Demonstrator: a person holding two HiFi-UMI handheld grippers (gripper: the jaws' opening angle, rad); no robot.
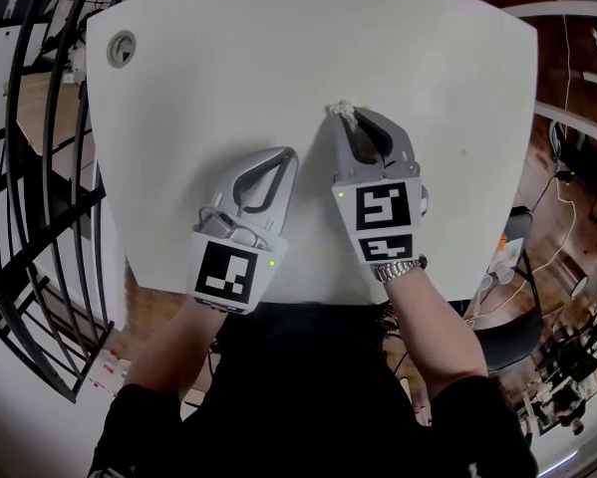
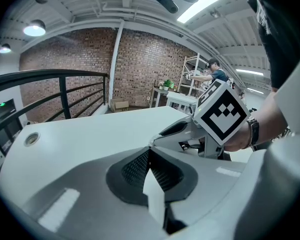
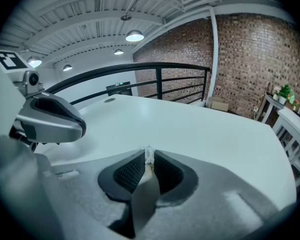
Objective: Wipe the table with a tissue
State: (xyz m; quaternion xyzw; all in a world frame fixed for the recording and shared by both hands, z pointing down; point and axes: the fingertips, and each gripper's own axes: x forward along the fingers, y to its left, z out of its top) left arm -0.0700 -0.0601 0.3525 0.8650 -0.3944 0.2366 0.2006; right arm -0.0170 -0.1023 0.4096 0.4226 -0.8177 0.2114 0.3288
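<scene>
1. Nearest, at 7 o'clock, the left tongs (image 1: 291,154) are pressed together on nothing, low over the white tabletop (image 1: 278,48).
2. Just beside them, toward 5 o'clock, the right tongs (image 1: 349,124) pinch a small wad of tissue (image 1: 338,111). It pokes out at their tips near the tabletop's centre.
3. The tissue looks light, soft and easily torn, so hold it by the bunched part and press gently.
4. Far off at 10 o'clock sits a round cable grommet (image 1: 122,48).
</scene>
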